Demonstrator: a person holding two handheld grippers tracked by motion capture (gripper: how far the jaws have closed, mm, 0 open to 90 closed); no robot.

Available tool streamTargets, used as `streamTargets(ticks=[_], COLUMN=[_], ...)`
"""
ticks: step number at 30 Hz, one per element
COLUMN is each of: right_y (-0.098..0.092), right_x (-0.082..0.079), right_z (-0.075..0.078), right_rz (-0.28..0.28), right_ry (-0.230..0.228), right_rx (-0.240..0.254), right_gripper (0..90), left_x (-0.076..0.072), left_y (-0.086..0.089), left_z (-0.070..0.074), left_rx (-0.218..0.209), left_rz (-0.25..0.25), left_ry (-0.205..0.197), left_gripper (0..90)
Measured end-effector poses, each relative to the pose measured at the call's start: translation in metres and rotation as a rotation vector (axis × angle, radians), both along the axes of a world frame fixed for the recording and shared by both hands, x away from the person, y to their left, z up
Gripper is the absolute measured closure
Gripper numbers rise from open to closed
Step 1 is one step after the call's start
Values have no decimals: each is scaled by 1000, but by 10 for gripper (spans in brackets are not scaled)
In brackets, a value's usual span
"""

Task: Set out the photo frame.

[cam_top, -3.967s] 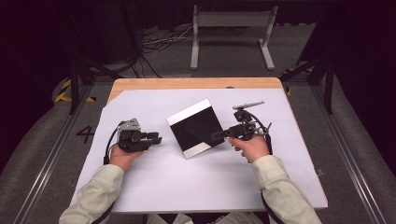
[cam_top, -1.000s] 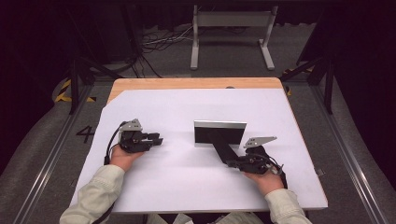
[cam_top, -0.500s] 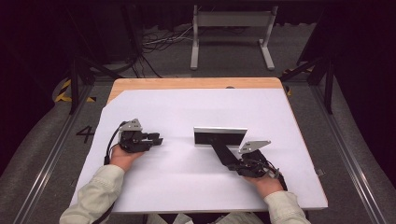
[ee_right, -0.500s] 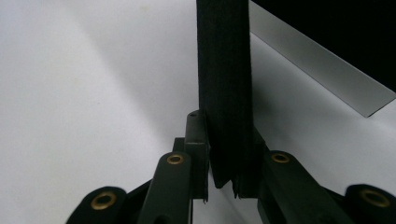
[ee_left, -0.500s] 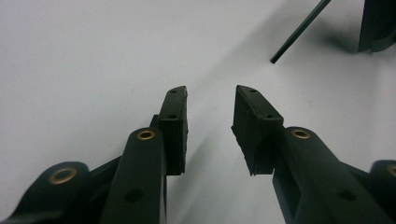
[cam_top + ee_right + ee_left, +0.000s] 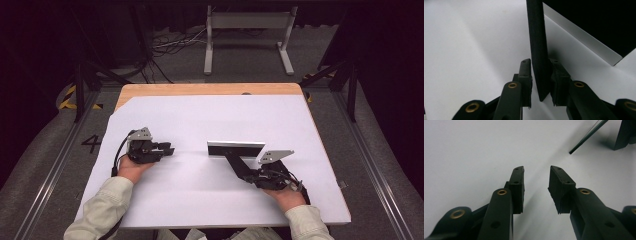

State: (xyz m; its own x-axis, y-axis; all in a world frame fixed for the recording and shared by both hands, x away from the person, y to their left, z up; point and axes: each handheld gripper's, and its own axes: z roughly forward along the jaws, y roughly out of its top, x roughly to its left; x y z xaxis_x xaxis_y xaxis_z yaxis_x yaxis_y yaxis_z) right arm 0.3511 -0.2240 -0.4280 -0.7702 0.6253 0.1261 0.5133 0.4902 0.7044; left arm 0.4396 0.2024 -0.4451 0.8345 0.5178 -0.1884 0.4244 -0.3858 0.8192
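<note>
On the white surface [image 6: 200, 120], smooth and matte, a flat rectangular frame [image 6: 236, 148] with a pale rim and a black face stands propped near the middle, its thin black felt-like stand strut [image 6: 538, 50] running back between the fingers [image 6: 525, 75] of the right gripper [image 6: 250, 175]. Those fingers have just been easing apart, the right one close against the strut and a sliver of a gap on the left, with the right hand [image 6: 287, 197] low on the surface. Over at the left, the left gripper [image 6: 167, 149] lies level in the left hand [image 6: 131, 167], well apart from the frame, fingers spread wide and grasping nothing.
</note>
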Motion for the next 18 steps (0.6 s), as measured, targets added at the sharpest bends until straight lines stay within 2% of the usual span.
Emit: streamTargets(ticks=[16,18], right_y=[-16,-19], right_x=[-4,-5], right_z=[19,23], right_rz=[-16,-16], right_ry=[-62,-71], right_rx=[20,28], right_gripper=[715,716], left_x=[-3,-5], left_y=[-3,-4], left_z=[3,4], left_rx=[18,31], left_rz=[-6,-7], left_ry=[-28,-37], left_gripper=[651,651])
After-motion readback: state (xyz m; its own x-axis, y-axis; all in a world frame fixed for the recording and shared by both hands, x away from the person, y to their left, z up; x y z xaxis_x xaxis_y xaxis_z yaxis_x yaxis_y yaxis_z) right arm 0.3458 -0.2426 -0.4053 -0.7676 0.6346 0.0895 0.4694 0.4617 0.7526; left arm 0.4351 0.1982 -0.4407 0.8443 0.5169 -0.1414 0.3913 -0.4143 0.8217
